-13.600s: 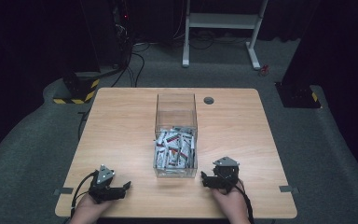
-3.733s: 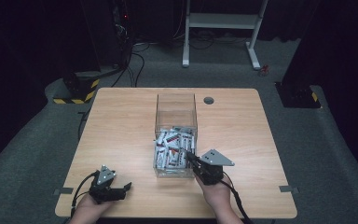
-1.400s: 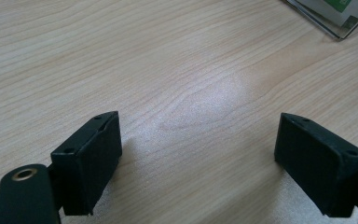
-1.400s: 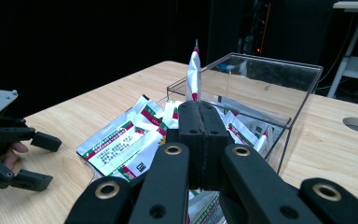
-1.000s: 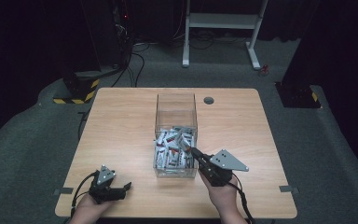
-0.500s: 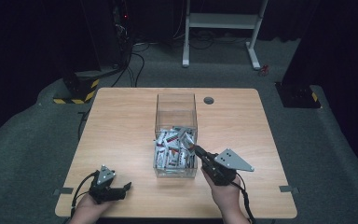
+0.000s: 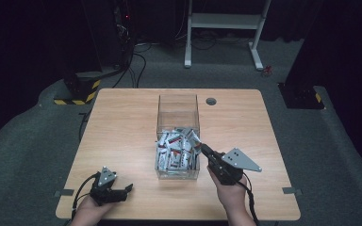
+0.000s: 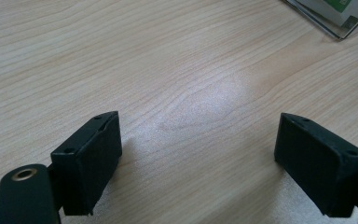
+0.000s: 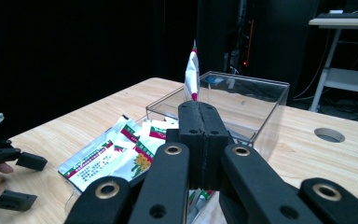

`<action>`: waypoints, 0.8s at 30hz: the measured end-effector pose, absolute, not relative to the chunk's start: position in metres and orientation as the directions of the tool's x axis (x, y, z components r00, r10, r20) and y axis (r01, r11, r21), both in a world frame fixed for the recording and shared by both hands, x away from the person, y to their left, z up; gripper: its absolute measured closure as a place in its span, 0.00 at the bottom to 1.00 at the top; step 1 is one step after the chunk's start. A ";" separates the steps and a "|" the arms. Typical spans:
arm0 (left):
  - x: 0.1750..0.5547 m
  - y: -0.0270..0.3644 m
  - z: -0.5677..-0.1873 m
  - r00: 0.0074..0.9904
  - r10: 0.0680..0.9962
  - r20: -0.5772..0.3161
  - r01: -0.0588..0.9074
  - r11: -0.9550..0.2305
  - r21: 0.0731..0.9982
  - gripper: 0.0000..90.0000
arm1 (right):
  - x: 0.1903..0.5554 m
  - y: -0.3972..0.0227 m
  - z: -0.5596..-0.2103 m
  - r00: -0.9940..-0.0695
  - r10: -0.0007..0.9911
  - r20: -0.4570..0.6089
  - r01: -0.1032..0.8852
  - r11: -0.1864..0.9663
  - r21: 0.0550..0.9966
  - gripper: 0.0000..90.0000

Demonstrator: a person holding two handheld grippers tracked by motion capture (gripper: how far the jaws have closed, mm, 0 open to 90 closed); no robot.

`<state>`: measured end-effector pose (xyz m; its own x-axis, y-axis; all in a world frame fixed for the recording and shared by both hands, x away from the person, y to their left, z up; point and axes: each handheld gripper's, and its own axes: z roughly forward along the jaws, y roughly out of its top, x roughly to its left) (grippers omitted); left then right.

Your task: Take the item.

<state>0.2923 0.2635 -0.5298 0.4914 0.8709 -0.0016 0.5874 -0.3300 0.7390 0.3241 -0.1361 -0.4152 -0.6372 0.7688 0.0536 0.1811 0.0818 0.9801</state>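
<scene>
Rolling and drawing back a little, the right hand-held gripper (image 7: pixel 202 149) now sits at the near right corner of the clear box (image 7: pixel 178 104), its grey plate tipped out to the right; half a second ago the plate lay flatter, and some seconds earlier the gripper leaned in over the pile. Its jaws are pressed together on a single sachet (image 9: pixel 192 70), which stands edge-on above the tips in the right gripper view, white with a red end. That reads as a pick already made: one sachet pinched and lifted free of the heap, while the other sachets (image 7: pixel 175 149) lie crowded in the near half of the box. The sachet is held at the box's rim, not yet carried clear of it.

By contrast, the left hand-held gripper (image 7: pixel 122 190) has not shifted across the earlier frames. It rests low at the near left of the table (image 7: pixel 122 122), jaws spread wide over bare wood with nothing between them. Judging by this, the next step is probably to carry the sachet out and set it down, perhaps toward the waiting left side.
</scene>
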 end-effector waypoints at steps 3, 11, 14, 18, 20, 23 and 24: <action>0.292 0.264 -0.530 0.492 0.871 -0.002 0.588 -0.331 0.739 0.17 | 0.325 -0.139 -0.414 -0.632 0.773 0.054 0.177 0.077 0.981 1.00; 0.292 0.263 -0.530 0.486 0.874 -0.005 0.591 -0.325 0.738 0.17 | 0.329 -0.145 -0.413 -0.616 0.786 0.051 0.173 0.072 0.982 1.00; 0.292 0.264 -0.530 0.484 0.875 -0.006 0.591 -0.322 0.740 0.17 | 0.331 -0.147 -0.413 -0.611 0.790 0.050 0.172 0.071 0.983 1.00; 0.292 0.264 -0.530 0.478 0.878 -0.004 0.594 -0.320 0.738 0.17 | 0.333 -0.150 -0.413 -0.599 0.799 0.050 0.173 0.069 0.982 1.00; 0.292 0.264 -0.530 0.475 0.880 -0.004 0.596 -0.318 0.738 0.17 | 0.334 -0.152 -0.413 -0.595 0.803 0.049 0.173 0.068 0.983 1.00; 0.292 0.264 -0.530 0.471 0.882 -0.003 0.597 -0.316 0.737 0.17 | 0.335 -0.155 -0.413 -0.585 0.810 0.045 0.170 0.069 0.983 1.00; 0.292 0.264 -0.530 0.471 0.882 -0.003 0.597 -0.316 0.737 0.17 | 0.336 -0.156 -0.413 -0.580 0.813 0.038 0.167 0.073 0.983 1.00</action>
